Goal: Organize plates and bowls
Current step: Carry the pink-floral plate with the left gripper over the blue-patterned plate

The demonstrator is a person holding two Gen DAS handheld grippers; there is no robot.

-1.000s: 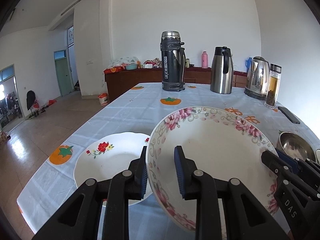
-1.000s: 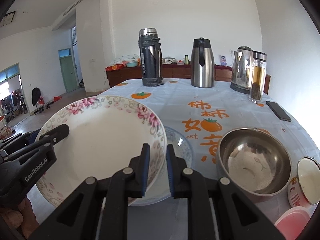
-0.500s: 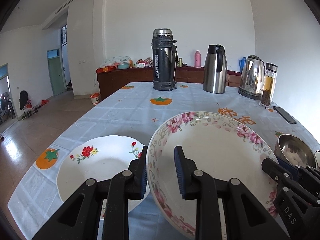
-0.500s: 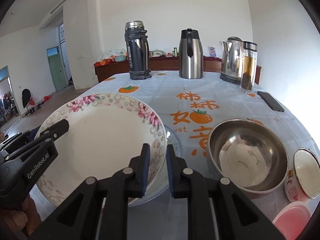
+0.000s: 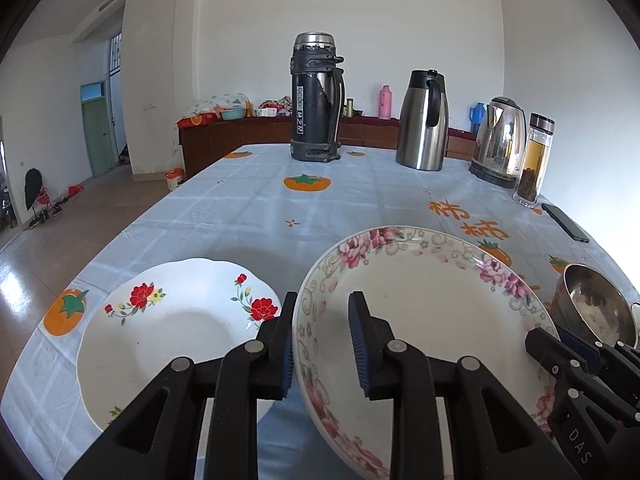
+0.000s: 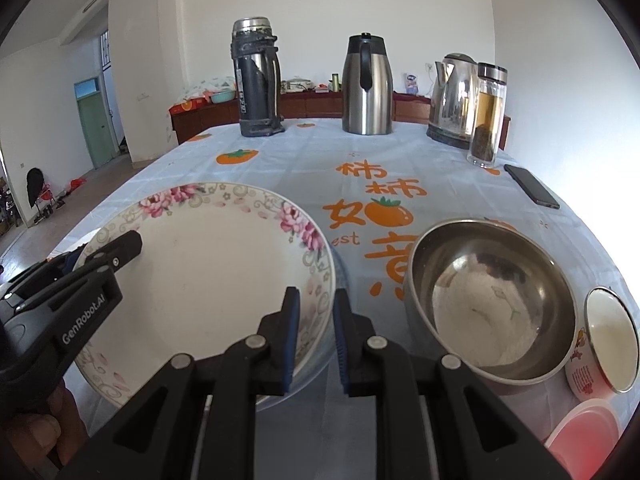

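Note:
A large white plate with a pink flower rim (image 5: pixel 432 312) is held between both grippers above the table. My left gripper (image 5: pixel 322 320) is shut on its left rim. My right gripper (image 6: pixel 316 316) is shut on its right rim; the plate also shows in the right wrist view (image 6: pixel 208 272). A white plate with red flowers (image 5: pixel 168 332) lies on the table to the left. A clear glass dish (image 6: pixel 340 272) lies under the held plate, mostly hidden. A steel bowl (image 6: pixel 492 304) sits to the right.
A black thermos (image 5: pixel 316 100), a steel carafe (image 5: pixel 424 120), a kettle (image 5: pixel 500 140) and a tea bottle (image 5: pixel 534 160) stand at the table's far end. A phone (image 6: pixel 530 190) lies at the right. An enamel cup (image 6: pixel 608 344) and a pink lid (image 6: pixel 584 428) sit at the near right.
Both grippers have carried the pink-rimmed plate a little to the right and back; the red-flower plate now shows further left and more fully.

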